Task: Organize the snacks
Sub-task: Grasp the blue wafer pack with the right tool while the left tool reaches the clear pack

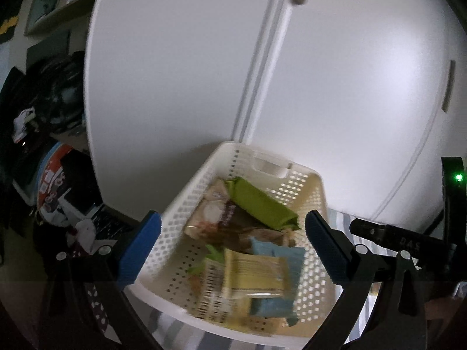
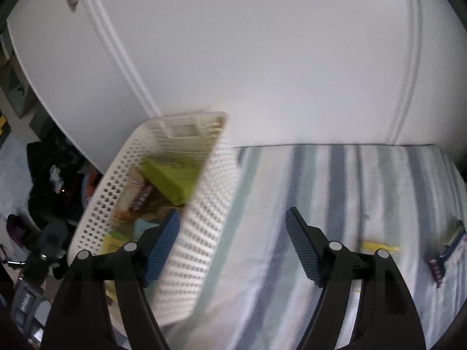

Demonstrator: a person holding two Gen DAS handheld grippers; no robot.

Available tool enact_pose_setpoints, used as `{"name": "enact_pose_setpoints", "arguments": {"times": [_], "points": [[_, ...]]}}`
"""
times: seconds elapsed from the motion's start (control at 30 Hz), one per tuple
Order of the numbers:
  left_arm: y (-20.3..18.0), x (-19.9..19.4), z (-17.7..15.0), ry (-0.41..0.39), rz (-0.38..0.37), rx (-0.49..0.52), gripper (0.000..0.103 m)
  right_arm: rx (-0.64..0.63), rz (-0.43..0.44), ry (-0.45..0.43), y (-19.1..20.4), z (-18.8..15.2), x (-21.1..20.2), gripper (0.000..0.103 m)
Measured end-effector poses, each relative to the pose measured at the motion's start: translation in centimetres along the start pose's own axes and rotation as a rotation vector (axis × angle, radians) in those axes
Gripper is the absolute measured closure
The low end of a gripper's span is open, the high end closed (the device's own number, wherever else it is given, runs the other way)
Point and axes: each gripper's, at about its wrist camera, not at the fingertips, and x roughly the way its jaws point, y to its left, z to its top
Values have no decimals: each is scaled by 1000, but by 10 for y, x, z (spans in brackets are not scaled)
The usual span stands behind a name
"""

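Left claw [image 1: 233, 242]: jaws spread wide, empty, pointing down and forward over the white perforated basket [image 1: 181, 204]. The blue pads straddle the basket; the left pad [image 1: 140, 250] lies outside its left wall, the right pad [image 1: 329, 248] by its right rim. Contact with the walls cannot be told; the frame is blurred.

Right claw [image 2: 233, 245]: jaws also wide, nothing gripped. Its left pad [image 2: 163, 248] sits over the basket's interior at the right wall, its right pad [image 2: 303, 248] outside over the striped bedsheet [image 2: 335, 180]. The wall stands between the two pads, not clamped.

Snacks lie inside the basket: a green packet [image 1: 262, 204] toward the far end, a brown-and-white packet [image 1: 221, 213] beside it, a pale yellow packet [image 1: 254, 274] on top of a light blue packet [image 1: 280, 280] at the near end.

Surface: the basket rests on a bed with a blue, grey and white striped sheet, close to white wardrobe doors [image 1: 321, 73]. A yellow wrapper [image 2: 379, 246] and a dark blue-edged packet [image 2: 446, 250] lie on the sheet, well apart from the basket. Dark clutter [image 1: 58, 145] fills the floor to the left of the bed.
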Motion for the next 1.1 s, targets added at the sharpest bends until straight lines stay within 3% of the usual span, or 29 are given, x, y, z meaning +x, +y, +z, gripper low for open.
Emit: {"name": "enact_pose_setpoints", "arguments": {"times": [0.17,0.63,0.83,1.1], "points": [[-22,-3,-1,2,-27,48,3,-5,-104,-14,-41,-14,-17,21],[-72,-9,-12,2,-49,189,3,275,-360,39,-220,-62,-51,21],[-87,-11,-16,2,-62,226,3,474,-369,55,-287,-69,-54,21],[-95,-9,-21,13,-69,258,3,560,-376,66,-323,-65,-43,21]]}}
